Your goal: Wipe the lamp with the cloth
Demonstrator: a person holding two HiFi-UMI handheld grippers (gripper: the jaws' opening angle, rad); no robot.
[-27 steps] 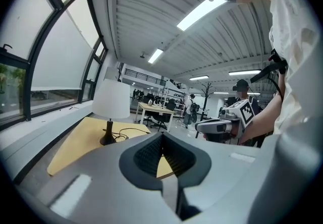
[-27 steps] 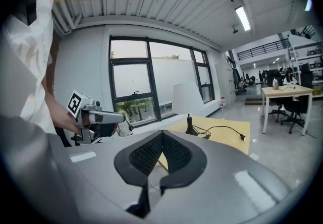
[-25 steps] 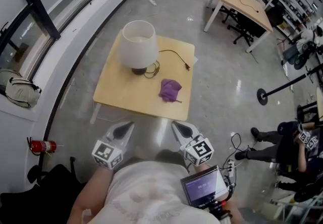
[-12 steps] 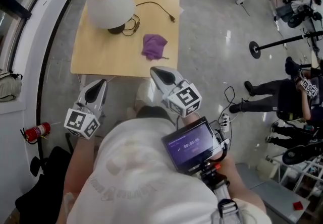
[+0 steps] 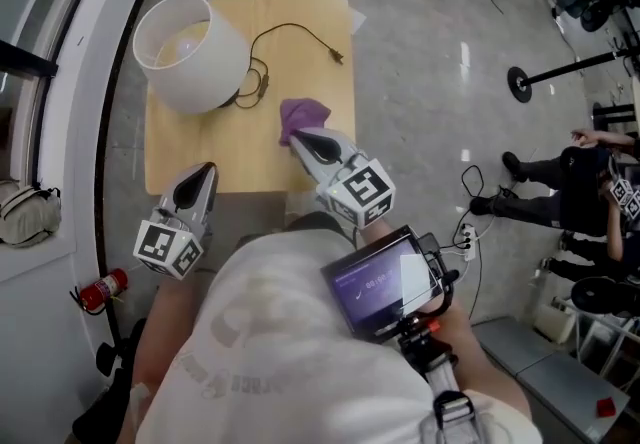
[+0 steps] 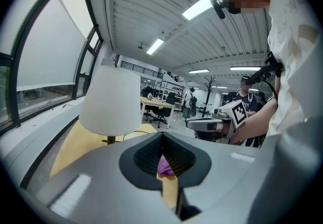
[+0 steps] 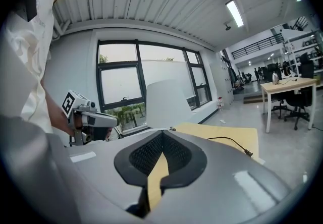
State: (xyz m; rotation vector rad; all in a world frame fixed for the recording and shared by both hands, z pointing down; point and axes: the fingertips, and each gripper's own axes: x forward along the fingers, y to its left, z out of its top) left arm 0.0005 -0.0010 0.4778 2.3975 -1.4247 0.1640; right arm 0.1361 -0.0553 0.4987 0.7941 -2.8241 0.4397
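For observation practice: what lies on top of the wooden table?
A white lamp, its black cord, a purple cloth. The right gripper covers part of the cloth.

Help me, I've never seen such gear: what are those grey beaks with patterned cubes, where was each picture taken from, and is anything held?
There is no robot here. A person holds a tool in each hand, the left gripper and the right gripper, each with two jaws and a marker cube. The top-down picture comes from a camera on the person's head. The other two come from cameras riding on the grippers, looking along their jaws. On the wooden table stands a white lamp with its cord, and a purple cloth lies nearby. Both grippers are shut and empty.
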